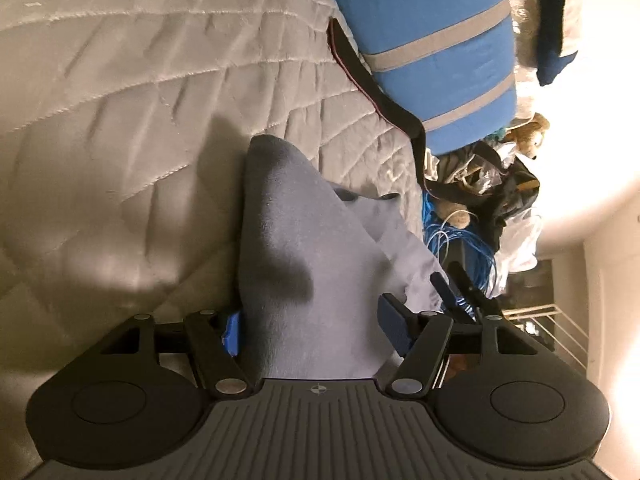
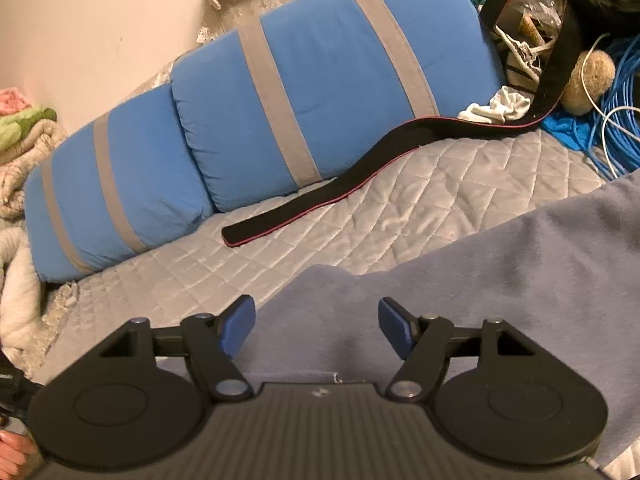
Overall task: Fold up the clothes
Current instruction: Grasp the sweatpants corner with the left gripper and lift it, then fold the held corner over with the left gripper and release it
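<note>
A grey-blue fleece garment (image 1: 304, 248) lies on the quilted grey bedspread (image 1: 120, 100) and rises in a bunched peak straight ahead of my left gripper (image 1: 313, 330). Its blue pads (image 1: 231, 332) stand apart with the bunched cloth filling the gap between them; I see no squeeze on the cloth. In the right wrist view the same garment (image 2: 500, 280) spreads from the lower middle to the right edge. My right gripper (image 2: 318, 328) hovers over the garment's near edge, jaws wide apart, with nothing pinched between them.
Two blue pillows with grey stripes (image 2: 320, 92) line the wall. In front of them, a black strap with red edging (image 2: 360, 172) snakes across the bedspread (image 2: 440, 184). Blue cables (image 2: 616, 120), a plush toy (image 2: 588, 80), a white sock (image 2: 500, 106) and bags crowd the right. Blankets (image 2: 20, 200) pile up on the left.
</note>
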Demonstrator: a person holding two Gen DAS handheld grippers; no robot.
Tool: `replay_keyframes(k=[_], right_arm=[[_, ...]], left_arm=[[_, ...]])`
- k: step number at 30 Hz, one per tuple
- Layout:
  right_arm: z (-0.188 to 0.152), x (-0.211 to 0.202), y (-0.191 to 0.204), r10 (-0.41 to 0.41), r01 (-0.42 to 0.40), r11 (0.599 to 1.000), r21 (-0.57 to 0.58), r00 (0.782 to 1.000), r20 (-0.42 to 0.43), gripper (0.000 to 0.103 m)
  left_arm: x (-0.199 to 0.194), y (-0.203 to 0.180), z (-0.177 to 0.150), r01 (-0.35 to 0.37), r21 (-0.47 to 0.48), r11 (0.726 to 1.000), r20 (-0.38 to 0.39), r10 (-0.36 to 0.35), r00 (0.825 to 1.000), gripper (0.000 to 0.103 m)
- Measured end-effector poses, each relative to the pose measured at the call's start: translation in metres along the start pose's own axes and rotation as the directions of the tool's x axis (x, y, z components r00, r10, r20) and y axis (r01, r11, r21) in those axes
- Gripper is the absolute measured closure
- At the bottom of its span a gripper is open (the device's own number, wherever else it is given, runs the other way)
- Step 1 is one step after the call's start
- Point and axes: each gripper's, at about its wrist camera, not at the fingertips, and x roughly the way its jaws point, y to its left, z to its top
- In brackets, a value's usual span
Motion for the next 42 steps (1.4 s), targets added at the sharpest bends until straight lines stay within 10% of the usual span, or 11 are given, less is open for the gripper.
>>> replay_keyframes(k=[3, 11, 16, 20, 26, 31, 37, 42], right_arm=[[0.002, 0.003, -0.007, 0.010, -0.010, 0.999, 0.037, 1.000, -0.015, 0.024], [0.000, 0.007, -0.011, 0.026, -0.023, 0.997, 0.068, 0.998, -0.054, 0.024], [-0.004, 0.005, 0.003, 0.063, -0.064, 0.998, -0.019, 0.995, -0.072, 0.024], [-0.011, 0.002, 0.017, 0.101, -0.109, 0.990, -0.094, 0.991, -0.089, 0.024], [-0.022, -0.006, 0.043, 0.163, -0.183, 0.956, -0.228, 0.981, -0.105, 0.023], [-0.028, -0.017, 0.058, 0.211, -0.232, 0.920, -0.315, 0.972, -0.101, 0.022], [-0.024, -0.033, 0.058, 0.227, -0.218, 0.915, -0.339, 0.974, -0.012, 0.021], [-0.011, -0.039, 0.038, 0.181, -0.160, 0.957, -0.243, 0.981, 0.068, 0.020]], left_arm=[[0.003, 0.007, -0.001, -0.027, -0.052, 0.998, -0.001, 0.027, 1.000, 0.088], [-0.026, -0.028, 0.001, -0.169, 0.046, 0.985, 0.084, 0.164, 0.983, 0.092], [-0.090, -0.038, 0.014, -0.302, 0.053, 0.952, 0.167, 0.289, 0.943, 0.092], [-0.165, -0.039, 0.024, -0.461, -0.019, 0.887, 0.208, 0.455, 0.866, 0.092], [-0.250, -0.070, 0.014, -0.674, -0.108, 0.731, 0.279, 0.673, 0.685, 0.092], [-0.245, -0.124, 0.004, -0.728, -0.105, 0.677, 0.327, 0.715, 0.618, 0.092], [-0.204, -0.189, -0.012, -0.723, -0.054, 0.689, 0.351, 0.691, 0.632, 0.092], [-0.166, -0.233, -0.027, -0.675, 0.010, 0.738, 0.350, 0.630, 0.693, 0.092]])
